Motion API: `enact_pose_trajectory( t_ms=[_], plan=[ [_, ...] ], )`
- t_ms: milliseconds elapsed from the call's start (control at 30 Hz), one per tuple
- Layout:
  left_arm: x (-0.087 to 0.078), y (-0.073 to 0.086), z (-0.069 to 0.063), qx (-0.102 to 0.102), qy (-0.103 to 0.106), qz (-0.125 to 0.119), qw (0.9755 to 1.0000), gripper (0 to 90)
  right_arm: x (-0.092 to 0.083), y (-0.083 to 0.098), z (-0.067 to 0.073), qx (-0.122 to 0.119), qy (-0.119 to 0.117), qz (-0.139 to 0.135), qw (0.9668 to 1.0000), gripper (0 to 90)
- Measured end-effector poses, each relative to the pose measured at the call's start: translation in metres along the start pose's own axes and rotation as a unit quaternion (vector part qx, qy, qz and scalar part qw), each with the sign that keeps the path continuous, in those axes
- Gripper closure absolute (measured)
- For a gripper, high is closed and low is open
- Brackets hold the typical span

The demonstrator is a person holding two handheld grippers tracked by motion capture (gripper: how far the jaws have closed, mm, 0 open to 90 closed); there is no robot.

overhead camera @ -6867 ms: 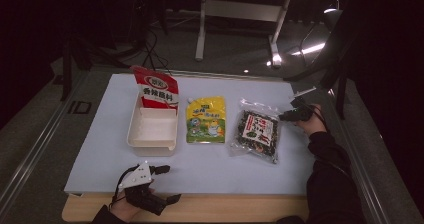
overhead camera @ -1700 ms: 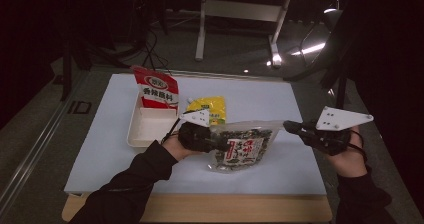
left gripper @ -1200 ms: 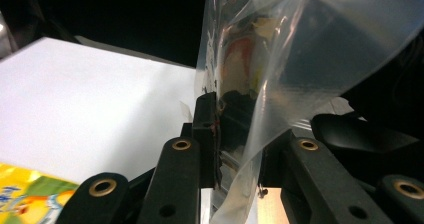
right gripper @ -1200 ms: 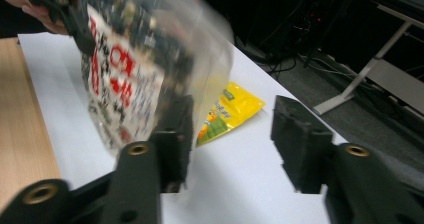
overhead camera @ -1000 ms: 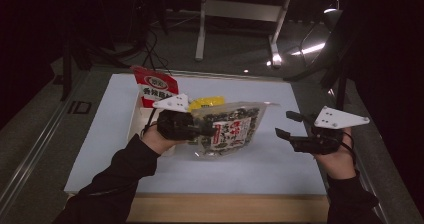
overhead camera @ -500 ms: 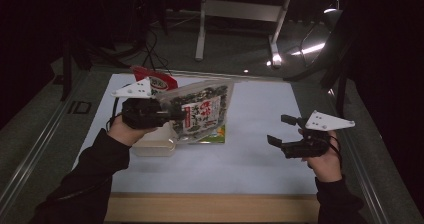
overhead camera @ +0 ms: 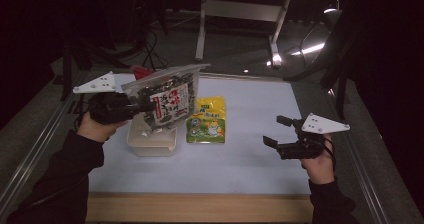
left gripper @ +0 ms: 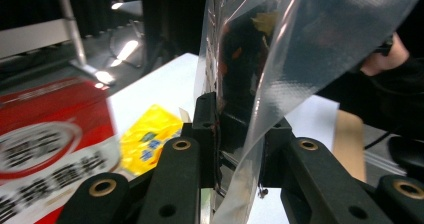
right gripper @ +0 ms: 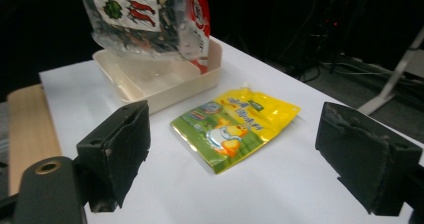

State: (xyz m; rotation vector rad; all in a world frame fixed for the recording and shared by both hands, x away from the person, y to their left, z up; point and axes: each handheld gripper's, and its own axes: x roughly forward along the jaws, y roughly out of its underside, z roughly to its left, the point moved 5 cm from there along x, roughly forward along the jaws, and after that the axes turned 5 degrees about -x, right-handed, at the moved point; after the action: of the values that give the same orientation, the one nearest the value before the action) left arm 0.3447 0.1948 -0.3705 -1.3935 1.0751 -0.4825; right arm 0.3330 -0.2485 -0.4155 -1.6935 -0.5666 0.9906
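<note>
Seaweed bag carried leftward over tray | yellow pouch beside tray

The person wears dark long sleeves reaching to both wrists. Each hand carries a black two-jaw gripper topped by a pale grey three-cornered plate — the left gripper and the right gripper look alike. Up close, the black jaw arms carry brass-coloured round rivets, and the right gripper's jaws end in blocky, worn black pads — rough at the edges.
</note>
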Motion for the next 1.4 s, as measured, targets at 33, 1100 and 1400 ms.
enact_pose_trajectory(
  t_ms=[33,1100,1400],
  plan=[
    [-0.003,0.002,0.003,0.000,-0.007,0.002,1.0000,76.7,0.001,0.001,0.000,-0.004,0.001,0.005,1.0000,14.0],
    [0.015,0.054,0.059,-0.058,-0.074,0.063,0.9935,76.7,0.011,0.011,0.008,-0.005,-0.037,0.013,0.9992,13.9],
    [0.021,0.062,0.063,-0.056,-0.074,0.055,0.9941,76.6,0.012,0.012,0.008,-0.004,-0.038,0.014,0.9992,13.9]
  ],
)
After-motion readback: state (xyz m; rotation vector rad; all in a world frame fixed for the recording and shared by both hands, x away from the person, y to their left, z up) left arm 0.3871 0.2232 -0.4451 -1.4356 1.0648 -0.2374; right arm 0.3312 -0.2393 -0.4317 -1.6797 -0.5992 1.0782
